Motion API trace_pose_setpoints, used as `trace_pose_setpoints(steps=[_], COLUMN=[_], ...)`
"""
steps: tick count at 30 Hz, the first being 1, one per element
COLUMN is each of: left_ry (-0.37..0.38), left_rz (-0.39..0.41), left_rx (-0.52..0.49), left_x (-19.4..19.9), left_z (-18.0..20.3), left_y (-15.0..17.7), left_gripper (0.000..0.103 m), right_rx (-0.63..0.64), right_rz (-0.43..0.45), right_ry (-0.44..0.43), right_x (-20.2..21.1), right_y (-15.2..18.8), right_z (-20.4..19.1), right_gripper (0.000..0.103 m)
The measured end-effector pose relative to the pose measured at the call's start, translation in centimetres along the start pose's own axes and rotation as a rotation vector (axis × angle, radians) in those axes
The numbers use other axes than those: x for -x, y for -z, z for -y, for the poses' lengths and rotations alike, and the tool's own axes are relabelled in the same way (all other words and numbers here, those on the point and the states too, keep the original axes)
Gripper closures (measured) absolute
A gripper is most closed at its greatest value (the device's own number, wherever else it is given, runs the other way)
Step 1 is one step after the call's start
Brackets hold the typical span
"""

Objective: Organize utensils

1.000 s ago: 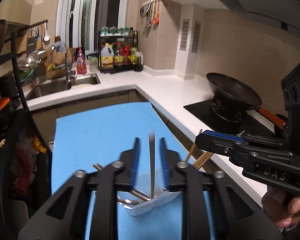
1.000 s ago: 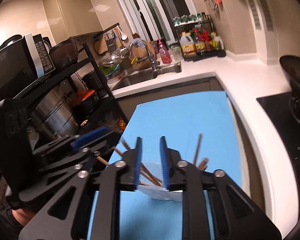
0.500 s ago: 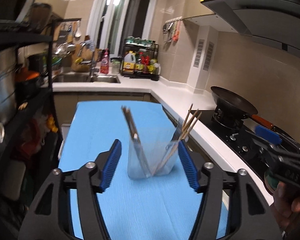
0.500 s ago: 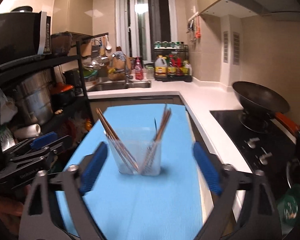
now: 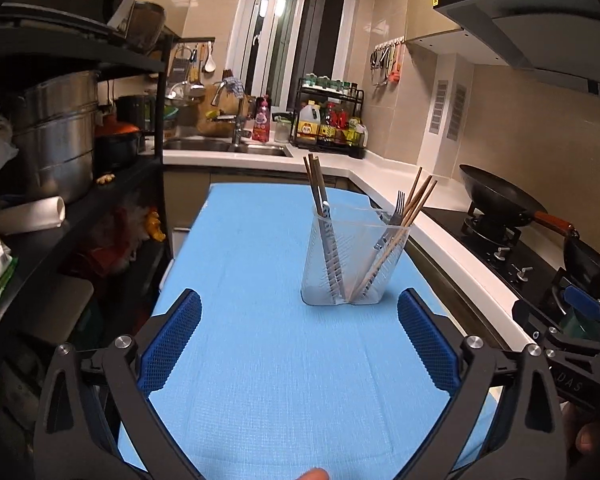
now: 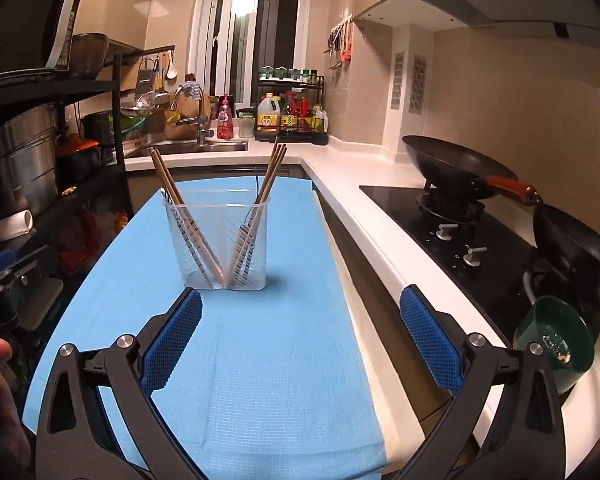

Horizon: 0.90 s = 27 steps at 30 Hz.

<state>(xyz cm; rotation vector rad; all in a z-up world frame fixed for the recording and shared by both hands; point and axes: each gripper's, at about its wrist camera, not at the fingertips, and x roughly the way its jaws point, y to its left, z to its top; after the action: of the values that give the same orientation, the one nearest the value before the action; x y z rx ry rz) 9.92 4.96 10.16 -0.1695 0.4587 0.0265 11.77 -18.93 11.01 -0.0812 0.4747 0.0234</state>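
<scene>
Now both grippers wide, withdrawn from utensil holder (image 5: pixel 354 258), nothing held.

The left hand-held gripper (image 5: pixel 299 338) is built from black angular arms with triangular cut-outs, joined by silver round-headed screws. Its fingers (image 5: pixel 171 343) are faced with blue pads of fine mesh texture. The right hand-held gripper (image 6: pixel 300 338) is made alike; on its body, seen from the left wrist, white letters "DAS" are printed. Bare skin is glimpsed beside each.
</scene>
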Motion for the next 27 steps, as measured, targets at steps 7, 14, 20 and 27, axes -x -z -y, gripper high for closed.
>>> trace_pose_setpoints(steps=[7, 14, 20, 27], left_ry=[0.015, 0.027, 0.031, 0.033], left_rz=[-0.049, -0.056, -0.047, -0.041], left_rx=[-0.001, -0.013, -0.033, -0.035], left_x=[-1.3, -1.3, -1.2, -1.1], left_z=[-0.2, -0.2, 0.4, 0.5], left_y=[1.2, 1.5, 1.7, 1.5], left_gripper=[0.008, 0.008, 0.008, 0.008], right_rx=[0.01, 0.009, 0.019, 0.029], right_rz=[0.015, 0.022, 0.023, 0.033], right_ry=[0.002, 0.006, -0.001, 0.002], right_x=[-0.2, 0.0, 0.3, 0.8], right_y=[-0.3, -0.3, -0.1, -0.1], right_z=[-0.5, -0.9, -1.5, -1.7], right_gripper=[0.006, 0.005, 0.006, 0.005])
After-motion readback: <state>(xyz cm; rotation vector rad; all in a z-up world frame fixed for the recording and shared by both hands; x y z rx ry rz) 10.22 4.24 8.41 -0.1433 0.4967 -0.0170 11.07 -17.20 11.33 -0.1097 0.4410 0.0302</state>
